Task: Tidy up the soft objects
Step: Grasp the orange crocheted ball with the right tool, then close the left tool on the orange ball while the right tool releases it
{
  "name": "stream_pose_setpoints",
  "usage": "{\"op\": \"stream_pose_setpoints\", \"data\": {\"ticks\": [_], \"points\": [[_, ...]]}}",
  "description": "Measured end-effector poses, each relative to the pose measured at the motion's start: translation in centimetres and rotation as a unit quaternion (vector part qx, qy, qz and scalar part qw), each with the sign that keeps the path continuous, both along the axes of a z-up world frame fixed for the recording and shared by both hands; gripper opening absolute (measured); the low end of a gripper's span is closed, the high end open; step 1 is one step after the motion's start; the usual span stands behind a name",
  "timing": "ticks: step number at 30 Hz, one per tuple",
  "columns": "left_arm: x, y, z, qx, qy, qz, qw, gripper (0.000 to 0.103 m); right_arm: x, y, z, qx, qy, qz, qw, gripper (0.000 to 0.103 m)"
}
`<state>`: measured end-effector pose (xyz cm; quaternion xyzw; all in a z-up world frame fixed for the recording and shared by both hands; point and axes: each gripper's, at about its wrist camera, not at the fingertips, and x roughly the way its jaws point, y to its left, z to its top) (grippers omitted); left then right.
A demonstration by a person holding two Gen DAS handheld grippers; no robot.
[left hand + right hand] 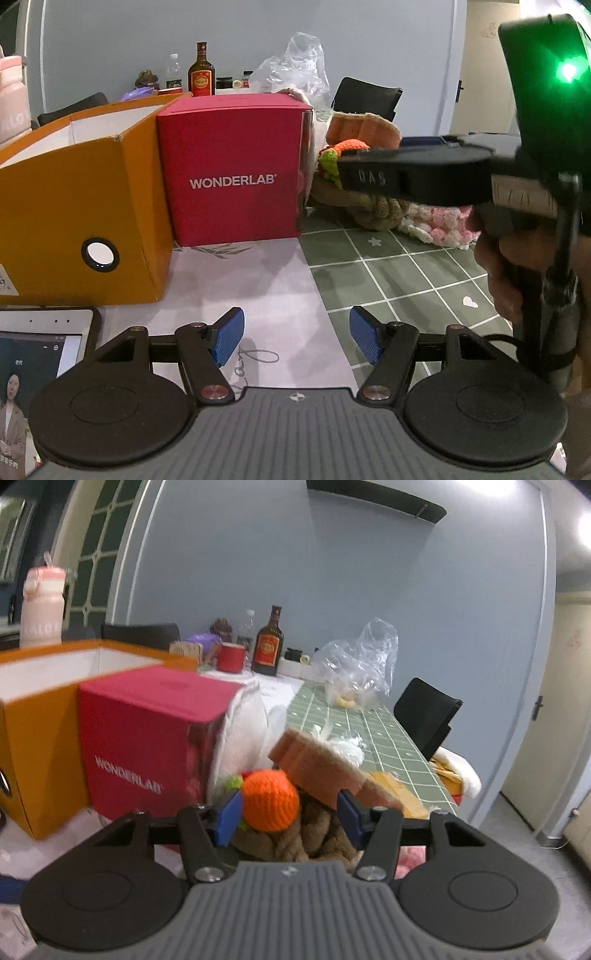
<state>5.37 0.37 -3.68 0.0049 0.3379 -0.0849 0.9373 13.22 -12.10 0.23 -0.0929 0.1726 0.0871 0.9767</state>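
Note:
A pile of soft toys lies on the green checked cloth point(388, 273) to the right of the red WONDERLAB box point(232, 173). It holds an orange crochet ball point(269, 801) with green trim, a brown knotted plush point(373, 210), a toast-shaped plush point(317, 768) and a pink-white knit point(439, 221). My right gripper point(290, 810) reaches into the pile. Its left pad point(231, 818) touches the ball, and its right pad point(349, 814) sits against brown plush under the toast. Whether the pads press is unclear. My left gripper point(297, 338) stands open over the bare table.
An open orange box point(74, 206) stands left of the red box. A tablet point(40, 354) lies at the near left. At the back are a brown bottle point(201, 72), a clear plastic bag point(295, 70) and a black chair point(365, 96). A hand point(517, 269) holds the right gripper.

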Motion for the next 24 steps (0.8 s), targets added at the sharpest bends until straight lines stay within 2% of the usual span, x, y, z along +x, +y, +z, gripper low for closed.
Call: {"op": "stream_pose_setpoints", "data": {"ticks": [4,7,9,11,13,20,24], "points": [[0.2,0.3,0.0,-0.004,0.005,0.006,1.0,0.077,1.1,0.2,-0.1,0.025,0.044,0.012,0.999,0.058],[0.1,0.6,0.0,-0.002,0.002,0.007,1.0,0.077,1.6,0.6,-0.5,0.042,0.06,0.018,0.997,0.077],[-0.1,0.6,-0.1,0.0,0.004,0.005,1.0,0.077,1.7,1.1,-0.6,0.04,0.056,0.022,0.997,0.074],[-0.2,0.7,-0.3,0.004,0.006,0.005,1.0,0.077,1.9,1.4,-0.8,0.035,0.059,0.019,0.997,0.052],[-0.3,0.7,-0.4,0.005,0.007,0.003,1.0,0.077,1.9,1.5,-0.9,0.025,0.06,0.012,0.998,0.045],[-0.4,1.2,-0.4,-0.002,0.006,0.004,1.0,0.077,-0.2,-0.2,0.4,0.068,0.056,0.019,0.996,0.043],[-0.6,1.7,-0.3,-0.006,0.001,0.006,1.0,0.077,-3.1,-0.9,1.3,0.095,0.053,0.063,0.992,0.043]]}}
